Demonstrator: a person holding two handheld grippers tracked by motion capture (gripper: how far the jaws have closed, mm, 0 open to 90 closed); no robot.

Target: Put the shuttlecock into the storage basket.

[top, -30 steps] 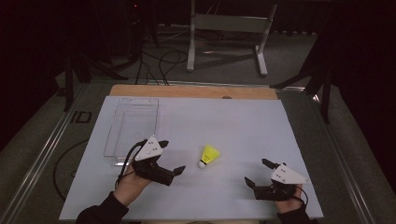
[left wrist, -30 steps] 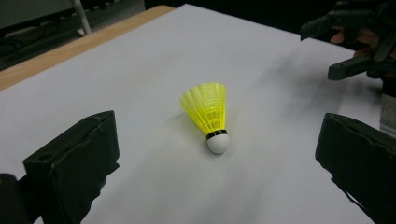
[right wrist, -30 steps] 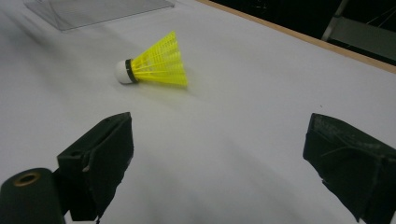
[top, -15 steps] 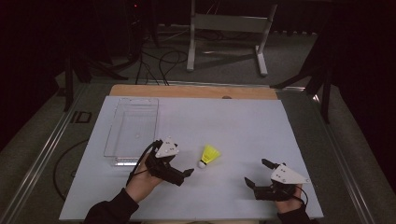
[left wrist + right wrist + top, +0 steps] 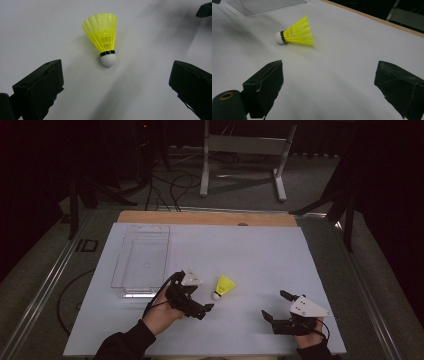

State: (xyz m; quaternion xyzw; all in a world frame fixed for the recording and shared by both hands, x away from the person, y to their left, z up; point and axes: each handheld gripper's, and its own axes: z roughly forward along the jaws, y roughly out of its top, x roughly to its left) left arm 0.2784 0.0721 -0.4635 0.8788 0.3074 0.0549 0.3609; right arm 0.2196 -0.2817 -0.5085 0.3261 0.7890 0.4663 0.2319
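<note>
yellow plastic mesh skirt and white rounded cork tip: the shuttlecock [image 5: 103, 37] is lying on its side on the white worktop [image 5: 250, 255], just ahead of the left gripper [image 5: 206, 309] and between its fingers, which are standing wide apart. it is likely feather-light, with a crushable skirt; pinching the firm tip looks safest. the right gripper [image 5: 274, 306] is resting well aside, fingers also spread.

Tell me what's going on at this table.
A person holds a pair of tongs in each hand. The left tongs, jaws wide open, are beside the yellow shuttlecock, which lies on its side on the white table, untouched. The right tongs rest open, farther off. A clear plastic tray sits empty.
</note>
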